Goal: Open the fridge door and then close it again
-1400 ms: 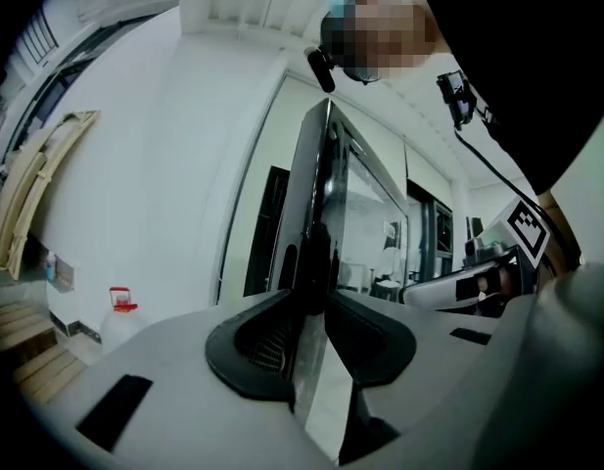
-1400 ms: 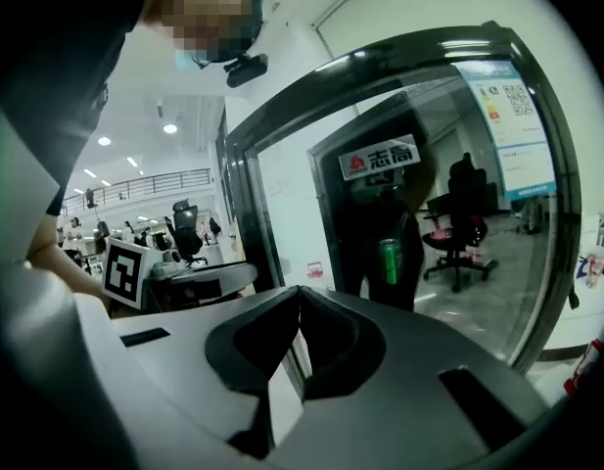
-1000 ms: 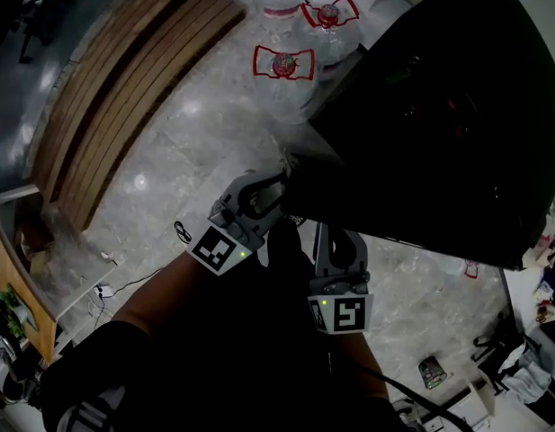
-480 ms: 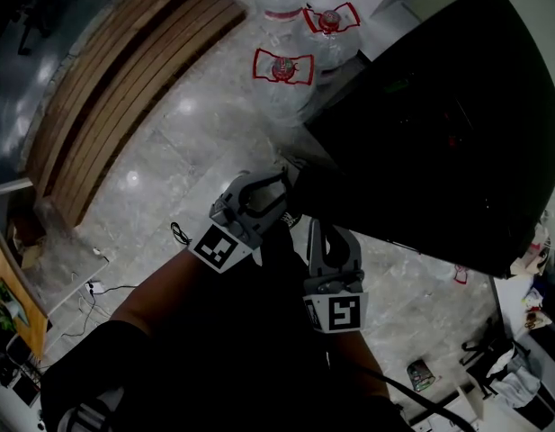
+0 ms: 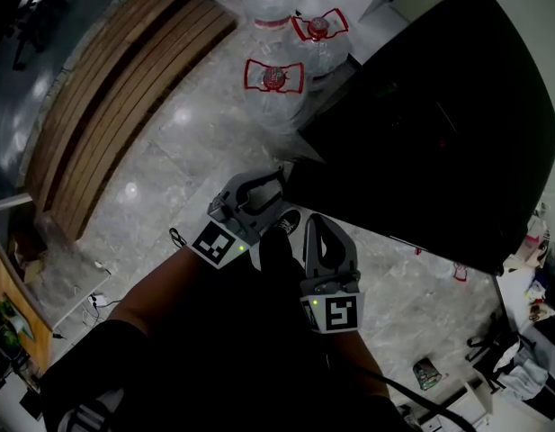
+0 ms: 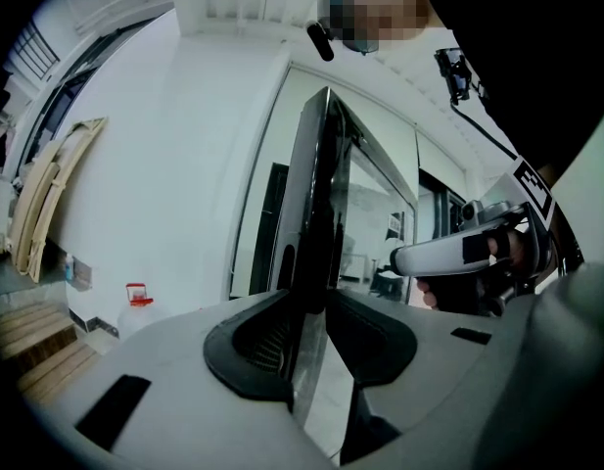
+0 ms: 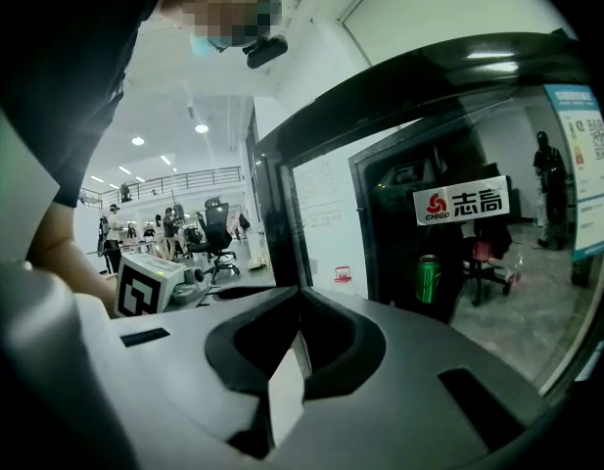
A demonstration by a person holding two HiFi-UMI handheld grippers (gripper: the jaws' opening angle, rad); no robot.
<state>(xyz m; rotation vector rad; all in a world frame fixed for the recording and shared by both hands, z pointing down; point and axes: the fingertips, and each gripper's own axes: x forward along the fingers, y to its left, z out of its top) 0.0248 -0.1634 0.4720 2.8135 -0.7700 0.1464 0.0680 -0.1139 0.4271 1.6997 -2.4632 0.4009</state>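
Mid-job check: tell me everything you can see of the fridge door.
The fridge door is an upright glass pane in a dark, glossy frame, with a white CHiGO sticker on the glass and a green can seemingly behind it. Jaws of the left gripper are shut on its vertical edge; those of the right gripper meet the frame too.

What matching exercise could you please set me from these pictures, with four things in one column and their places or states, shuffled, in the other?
Things:
1. left gripper
2. water jugs
3. wooden slats
4. white logo sticker

Places or states:
A. stuck on the glass of the fridge door
B. jaws clamped on the door's edge
C. on the floor, at the head view's upper left
D. red-capped, on the floor beside the fridge

Pairs: 1-B; 2-D; 3-C; 4-A.
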